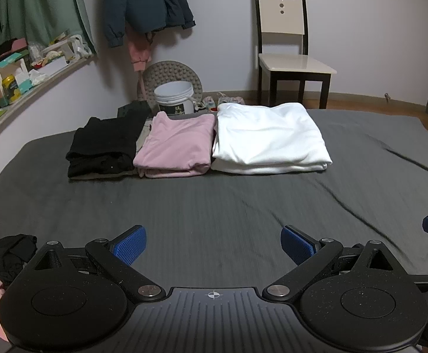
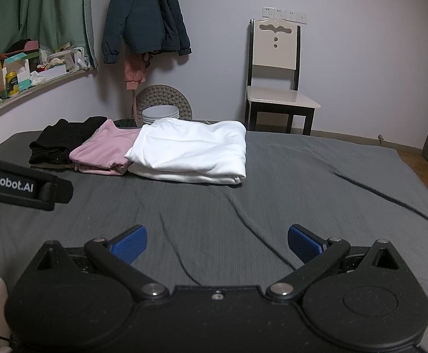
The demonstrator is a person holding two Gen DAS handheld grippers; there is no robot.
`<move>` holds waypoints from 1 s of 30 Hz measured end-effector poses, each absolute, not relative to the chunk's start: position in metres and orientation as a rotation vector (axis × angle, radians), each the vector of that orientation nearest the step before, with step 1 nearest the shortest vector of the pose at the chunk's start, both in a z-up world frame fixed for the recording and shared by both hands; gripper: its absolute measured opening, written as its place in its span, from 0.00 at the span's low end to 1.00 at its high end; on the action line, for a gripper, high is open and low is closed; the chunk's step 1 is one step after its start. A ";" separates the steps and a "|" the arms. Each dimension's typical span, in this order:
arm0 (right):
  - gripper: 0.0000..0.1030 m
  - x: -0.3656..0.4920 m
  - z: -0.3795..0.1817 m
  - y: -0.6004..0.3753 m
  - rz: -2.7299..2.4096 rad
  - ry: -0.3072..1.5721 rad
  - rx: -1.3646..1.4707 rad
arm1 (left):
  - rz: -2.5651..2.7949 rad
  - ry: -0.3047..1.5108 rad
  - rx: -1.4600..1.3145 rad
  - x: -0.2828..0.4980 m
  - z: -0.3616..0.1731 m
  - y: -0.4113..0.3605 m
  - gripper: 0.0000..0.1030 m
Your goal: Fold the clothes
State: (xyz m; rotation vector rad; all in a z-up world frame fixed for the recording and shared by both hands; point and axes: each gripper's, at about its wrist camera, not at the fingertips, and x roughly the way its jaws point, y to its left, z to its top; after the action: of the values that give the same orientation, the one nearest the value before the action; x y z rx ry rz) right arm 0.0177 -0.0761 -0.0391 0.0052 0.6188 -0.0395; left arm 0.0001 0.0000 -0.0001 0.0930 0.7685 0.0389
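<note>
On grey bed [image 1: 214, 206] | three folded garments | chair [image 1: 287, 44] behind

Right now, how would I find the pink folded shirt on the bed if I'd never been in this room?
Look at the big bed with the dark grey sheet. Along its far edge, in front of the chair, three folded piles sit in a row. The pink folded shirt is the middle one, between the black pile and the bigger white pile.

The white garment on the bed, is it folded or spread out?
Folded. The white garment lies as a neat rectangle with stacked layers showing along its near edge, beside the pink one.
</note>
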 end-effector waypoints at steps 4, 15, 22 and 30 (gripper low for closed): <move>1.00 0.018 -0.039 -0.076 -0.041 0.617 0.002 | 0.040 0.771 0.094 0.001 -0.002 0.000 0.96; 1.00 0.018 -0.040 -0.076 -0.040 0.619 0.004 | 0.042 0.777 0.095 0.003 -0.007 0.000 0.96; 1.00 0.018 -0.040 -0.075 -0.040 0.620 0.007 | 0.042 0.778 0.096 0.003 -0.008 0.000 0.96; 1.00 0.019 -0.040 -0.075 -0.038 0.624 0.010 | 0.042 0.783 0.095 0.003 -0.006 0.001 0.96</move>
State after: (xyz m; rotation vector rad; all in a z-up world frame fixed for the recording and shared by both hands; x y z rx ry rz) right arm 0.0185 -0.0752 -0.0398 0.0103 0.6244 -0.0382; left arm 0.0026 0.0008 -0.0059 0.0950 0.7826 0.0424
